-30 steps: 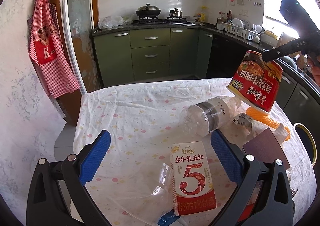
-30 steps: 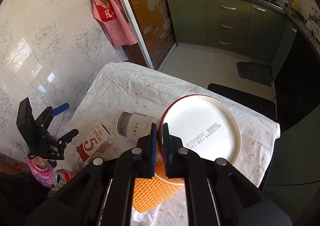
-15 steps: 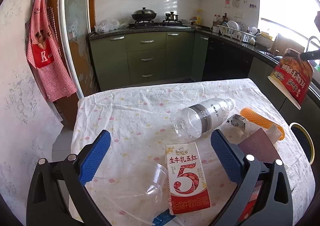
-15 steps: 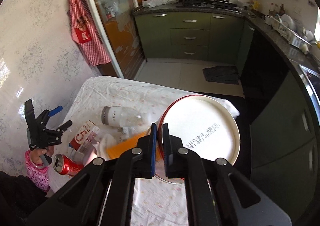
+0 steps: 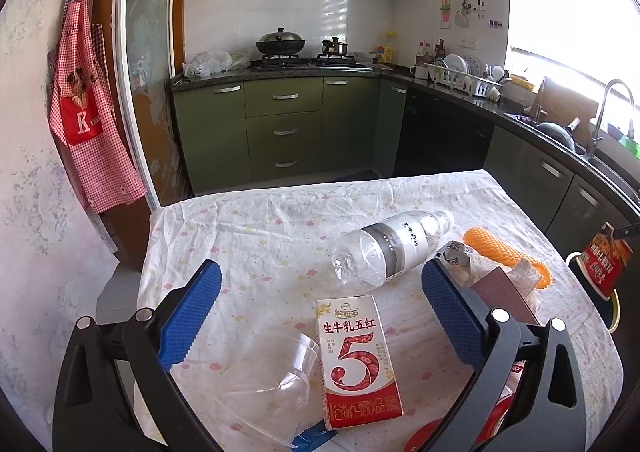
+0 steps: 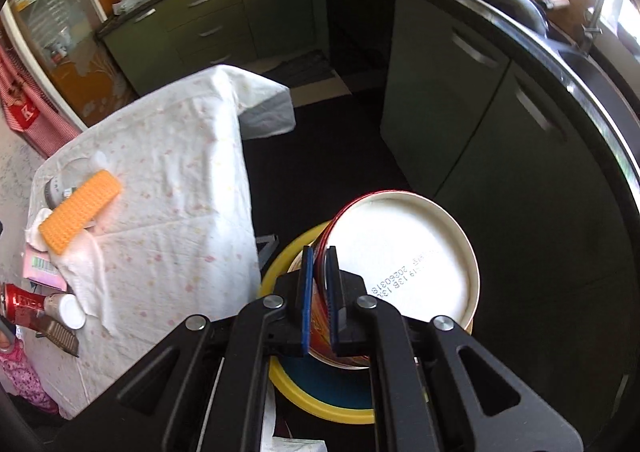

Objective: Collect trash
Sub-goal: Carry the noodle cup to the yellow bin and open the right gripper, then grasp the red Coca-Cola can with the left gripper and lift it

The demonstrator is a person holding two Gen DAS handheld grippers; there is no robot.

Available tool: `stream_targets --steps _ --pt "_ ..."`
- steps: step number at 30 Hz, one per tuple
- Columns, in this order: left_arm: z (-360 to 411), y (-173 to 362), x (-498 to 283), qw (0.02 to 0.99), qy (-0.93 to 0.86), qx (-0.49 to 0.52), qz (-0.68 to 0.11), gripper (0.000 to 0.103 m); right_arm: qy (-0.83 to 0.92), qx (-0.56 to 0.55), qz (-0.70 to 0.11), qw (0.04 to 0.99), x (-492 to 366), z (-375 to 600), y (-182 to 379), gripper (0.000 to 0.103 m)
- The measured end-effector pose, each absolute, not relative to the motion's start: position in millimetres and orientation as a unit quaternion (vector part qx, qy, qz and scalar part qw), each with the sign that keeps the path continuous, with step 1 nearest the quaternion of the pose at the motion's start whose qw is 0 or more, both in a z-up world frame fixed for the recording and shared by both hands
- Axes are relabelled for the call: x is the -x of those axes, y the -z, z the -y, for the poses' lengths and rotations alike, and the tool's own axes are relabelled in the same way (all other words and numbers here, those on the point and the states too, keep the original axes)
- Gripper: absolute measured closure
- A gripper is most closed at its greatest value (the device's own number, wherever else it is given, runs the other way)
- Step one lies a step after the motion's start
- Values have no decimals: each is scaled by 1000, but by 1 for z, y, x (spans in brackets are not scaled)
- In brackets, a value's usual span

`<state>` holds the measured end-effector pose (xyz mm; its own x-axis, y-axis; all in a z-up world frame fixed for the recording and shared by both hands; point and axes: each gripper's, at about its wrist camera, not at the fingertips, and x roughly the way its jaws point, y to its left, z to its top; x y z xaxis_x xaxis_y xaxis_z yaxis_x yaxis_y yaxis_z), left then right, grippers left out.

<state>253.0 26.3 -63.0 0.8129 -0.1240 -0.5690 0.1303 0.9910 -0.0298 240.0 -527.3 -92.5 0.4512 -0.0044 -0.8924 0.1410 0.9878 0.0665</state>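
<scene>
Right tool (image 6: pixel 318 288) points steeply down, blue pads clamped on the rim wall of a red paper noodle bowl (image 6: pixel 404 256), held tilted over a yellow-rimmed bin (image 6: pixel 320 404) beside the desk (image 6: pixel 180 155); bin's interior mostly hidden. Left tool (image 5: pixel 320 308) hovers with jaws wide apart, empty, above a milk carton (image 5: pixel 358 360); clear ribbed plastic bottle (image 5: pixel 394 248) lies beyond.

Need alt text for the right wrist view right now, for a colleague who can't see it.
The right tool is shut on the wall of a red instant noodle cup, holding it bottom toward the camera above a yellow-rimmed bin on the floor beside the table. An orange foam sleeve, a red can and tissues lie on the tablecloth.
</scene>
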Motion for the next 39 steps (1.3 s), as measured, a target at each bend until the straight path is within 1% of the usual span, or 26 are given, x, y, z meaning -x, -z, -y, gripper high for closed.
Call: stream_targets --steps 4,7,15,17,21,28,33,39 --pt "-26 64 -254 951 71 -6 -300 4 79 -76 -527 843 -235 546 113 94" --pt "-24 63 -253 951 77 -4 -300 4 89 -86 -520 845 -230 554 110 94" --pt "-20 50 -239 954 104 6 -282 4 78 -86 -510 852 -203 537 108 93" --pt "-19 43 -230 954 122 8 -274 4 72 -89 -507 854 -195 533 108 91" --pt "-14 32 -206 950 170 -6 -261 4 59 -91 -500 859 -178 523 108 85" --pt "-1 16 -151 929 261 -46 -256 4 26 -101 -490 865 -160 508 111 84" --pt "25 35 -127 910 293 -80 -283 4 1 -102 -489 866 -157 496 114 84" --pt "47 68 -122 890 310 -121 -311 4 -16 -101 -486 868 -151 487 113 83"
